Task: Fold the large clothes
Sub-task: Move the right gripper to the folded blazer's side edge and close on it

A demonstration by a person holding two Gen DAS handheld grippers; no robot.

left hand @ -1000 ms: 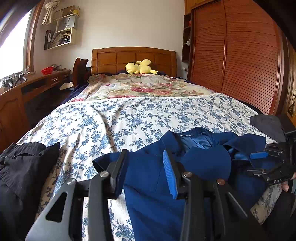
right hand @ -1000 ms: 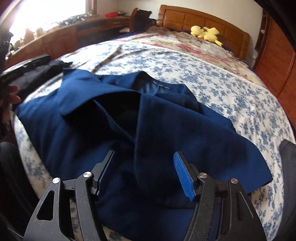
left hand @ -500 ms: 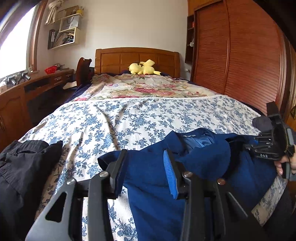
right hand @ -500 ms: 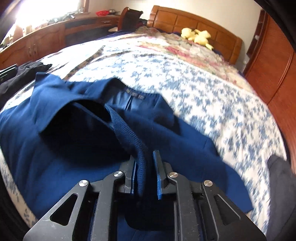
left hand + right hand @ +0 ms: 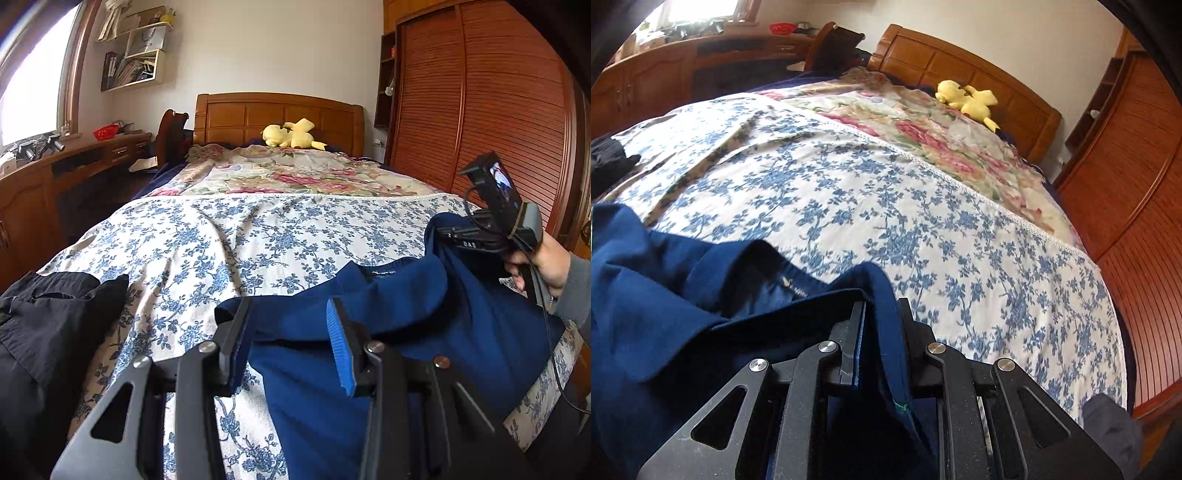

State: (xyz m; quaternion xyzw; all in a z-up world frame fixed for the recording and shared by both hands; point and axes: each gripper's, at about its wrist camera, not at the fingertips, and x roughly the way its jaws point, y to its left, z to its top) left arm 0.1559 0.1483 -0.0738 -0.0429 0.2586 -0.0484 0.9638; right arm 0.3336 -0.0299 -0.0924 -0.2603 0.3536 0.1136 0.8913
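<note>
Bedspread (image 5: pixel 258 236) middle bare — black clothes (image 5: pixel 55 317) left.

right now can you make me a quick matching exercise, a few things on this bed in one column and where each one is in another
Things:
1. navy blue garment
2. yellow plush toy
3. black crumpled clothing
4. right gripper

Places or states:
A. by the wooden headboard
B. left near edge of the bed
C. clamped on blue fabric
D. spread over the blue floral bedspread

Pairs: 1-D, 2-A, 3-B, 4-C
</note>
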